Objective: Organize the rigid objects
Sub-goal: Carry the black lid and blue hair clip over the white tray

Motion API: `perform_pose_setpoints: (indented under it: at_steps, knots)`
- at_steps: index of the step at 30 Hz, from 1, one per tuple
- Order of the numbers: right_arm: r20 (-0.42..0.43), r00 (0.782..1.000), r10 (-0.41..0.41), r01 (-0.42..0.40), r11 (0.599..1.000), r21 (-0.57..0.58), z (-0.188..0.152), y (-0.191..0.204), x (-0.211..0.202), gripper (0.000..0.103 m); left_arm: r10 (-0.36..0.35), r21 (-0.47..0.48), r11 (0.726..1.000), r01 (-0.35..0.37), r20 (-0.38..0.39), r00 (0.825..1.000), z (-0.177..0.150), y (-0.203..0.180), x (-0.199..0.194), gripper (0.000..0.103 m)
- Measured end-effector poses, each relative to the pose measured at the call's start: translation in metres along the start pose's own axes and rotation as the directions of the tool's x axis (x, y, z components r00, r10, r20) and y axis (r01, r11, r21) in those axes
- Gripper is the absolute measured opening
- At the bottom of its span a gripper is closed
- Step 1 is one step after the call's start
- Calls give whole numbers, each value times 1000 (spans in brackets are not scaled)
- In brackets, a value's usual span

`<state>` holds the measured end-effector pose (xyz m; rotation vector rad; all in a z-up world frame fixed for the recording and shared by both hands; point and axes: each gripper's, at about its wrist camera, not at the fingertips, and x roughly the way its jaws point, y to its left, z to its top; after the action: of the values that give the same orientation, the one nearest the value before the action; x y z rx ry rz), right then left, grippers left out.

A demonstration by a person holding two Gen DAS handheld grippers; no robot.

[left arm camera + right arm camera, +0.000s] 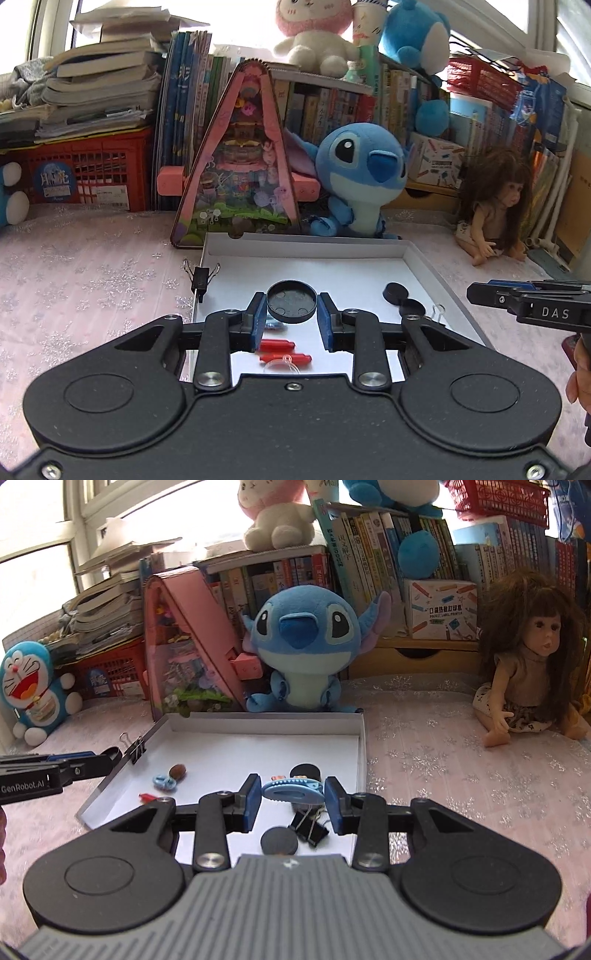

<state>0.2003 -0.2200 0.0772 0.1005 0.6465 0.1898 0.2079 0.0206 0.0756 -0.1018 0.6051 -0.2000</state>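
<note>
A shallow white box (306,247) (258,722) lies on the pink cloth and holds small rigid items. My left gripper (291,314) is shut on a round black lid (291,301) above the box. Below it lie two red tubes (284,352). Two small black discs (402,297) sit at the box's right. My right gripper (293,794) is shut on a light blue hair clip (291,792) over the box. Under it lie a black binder clip (308,827), a grey disc (279,842) and a black disc (304,771). A blue clip (164,782) and a brown nut (177,771) lie at the left.
A binder clip (201,277) (135,749) grips the box's left rim. Behind the box stand a Stitch plush (358,177) (304,642), a pink triangular toy case (240,162) and a doll (532,657). Books and red crates line the back. A Doraemon toy (31,690) sits left.
</note>
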Motion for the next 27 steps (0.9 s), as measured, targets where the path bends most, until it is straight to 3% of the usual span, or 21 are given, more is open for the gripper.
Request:
perform_pose_setpoints:
  at_steps: [13, 16, 27]
  knots:
    - [-74, 997, -33, 43, 990, 135, 37, -22, 77, 42, 44, -22, 999, -45, -44, 998, 29, 11, 84, 27]
    - [-90, 995, -39, 51, 989, 136, 36, -21, 93, 42, 81, -5, 997, -82, -38, 996, 27, 9, 104, 27]
    - [-84, 993, -80, 87, 992, 92, 25, -14, 131, 42, 104, 20, 994, -103, -56, 993, 16, 7, 138, 27]
